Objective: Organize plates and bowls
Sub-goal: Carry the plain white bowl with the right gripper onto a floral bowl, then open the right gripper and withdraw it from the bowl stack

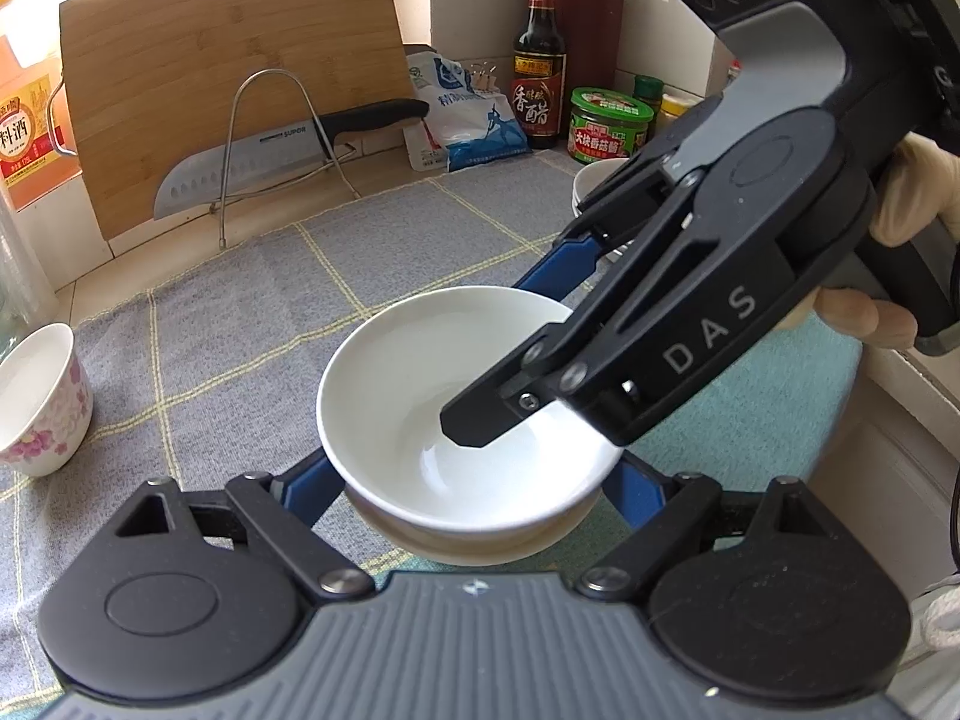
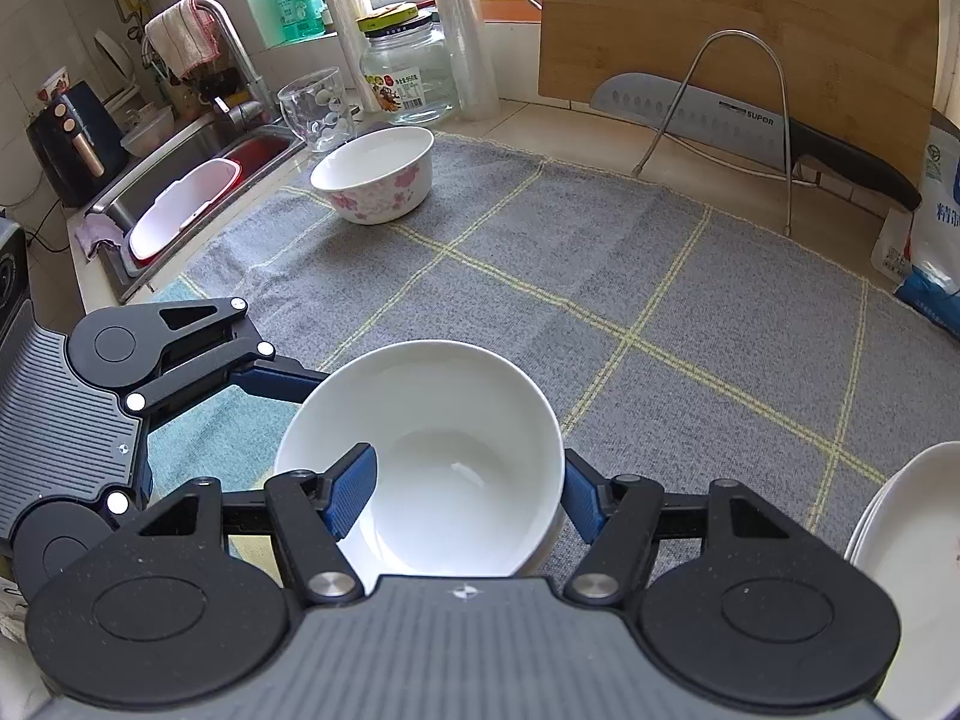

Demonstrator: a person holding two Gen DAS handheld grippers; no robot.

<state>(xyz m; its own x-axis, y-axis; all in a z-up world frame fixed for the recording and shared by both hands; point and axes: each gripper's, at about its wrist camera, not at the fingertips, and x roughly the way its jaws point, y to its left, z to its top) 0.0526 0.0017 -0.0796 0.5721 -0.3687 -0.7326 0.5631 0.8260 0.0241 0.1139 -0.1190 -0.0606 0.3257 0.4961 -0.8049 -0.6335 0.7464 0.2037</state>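
A plain white bowl sits nested in a second white bowl on the grey checked mat. My left gripper is open, its blue fingers either side of the stacked bowls. My right gripper is open over the bowl rim: one blue finger is inside the top bowl, the other outside it. It also shows in the left wrist view. A flowered bowl stands at the mat's far left. White plates are stacked at the right.
A knife rests on a wire rack before a leaning cutting board. Bottles, a jar and a salt bag stand at the back. A sink, glass jar and glass cup lie left.
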